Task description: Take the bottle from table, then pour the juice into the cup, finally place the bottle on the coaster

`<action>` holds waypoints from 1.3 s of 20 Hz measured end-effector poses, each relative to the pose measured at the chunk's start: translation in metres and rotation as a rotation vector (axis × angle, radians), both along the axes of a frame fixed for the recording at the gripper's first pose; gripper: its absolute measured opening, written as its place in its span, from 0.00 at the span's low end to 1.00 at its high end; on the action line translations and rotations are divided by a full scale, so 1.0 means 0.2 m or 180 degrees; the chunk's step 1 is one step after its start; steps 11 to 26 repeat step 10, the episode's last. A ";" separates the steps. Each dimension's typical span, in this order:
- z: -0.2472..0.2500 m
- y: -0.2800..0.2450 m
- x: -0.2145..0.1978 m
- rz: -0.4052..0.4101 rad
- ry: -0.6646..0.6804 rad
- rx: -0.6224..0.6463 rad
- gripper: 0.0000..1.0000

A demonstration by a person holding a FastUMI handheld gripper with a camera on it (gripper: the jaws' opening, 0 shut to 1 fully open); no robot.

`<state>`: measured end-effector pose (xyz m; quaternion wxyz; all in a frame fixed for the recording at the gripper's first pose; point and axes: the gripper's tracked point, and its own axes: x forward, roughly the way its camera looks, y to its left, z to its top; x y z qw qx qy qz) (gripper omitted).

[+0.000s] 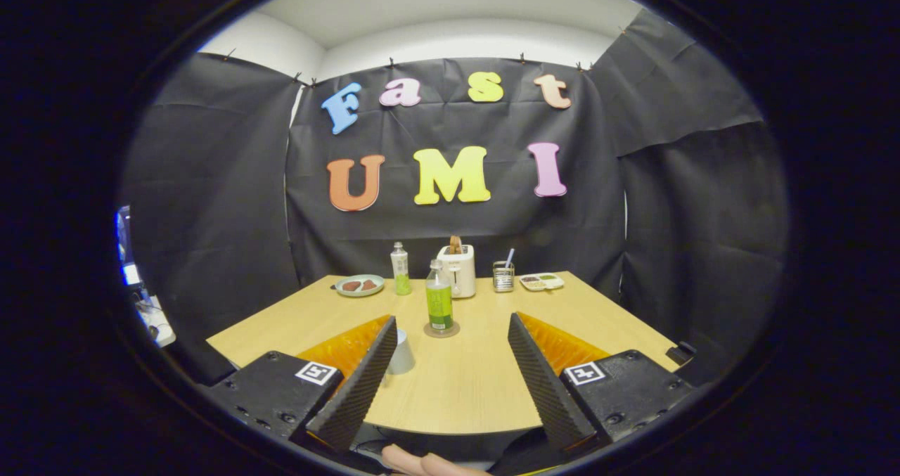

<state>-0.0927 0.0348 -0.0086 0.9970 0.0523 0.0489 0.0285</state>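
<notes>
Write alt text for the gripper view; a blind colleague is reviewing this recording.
The open gripper hangs over a wooden table, with a green juice bottle standing on a round coaster beyond its fingers. A pale cup sits beside the left finger. At the table's far edge stand a plate, a second bottle, a toaster, a holder and a tray.

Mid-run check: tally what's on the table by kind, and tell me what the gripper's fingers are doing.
Bottles: 2 (bottle on the coaster, far bottle)
Cup: 1
Coaster: 1
Toaster: 1
Plate: 1
Tray: 1
Utensil holder: 1
Total: 8
Gripper: open, holding nothing.
</notes>
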 end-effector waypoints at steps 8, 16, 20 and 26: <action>-0.01 -0.04 0.01 -0.0106 -0.0003 -0.0024 1.00; -0.02 -0.03 0.02 -0.0110 -0.0017 -0.0082 1.00; -0.02 -0.03 0.02 -0.0110 -0.0017 -0.0082 1.00; -0.02 -0.03 0.02 -0.0110 -0.0017 -0.0082 1.00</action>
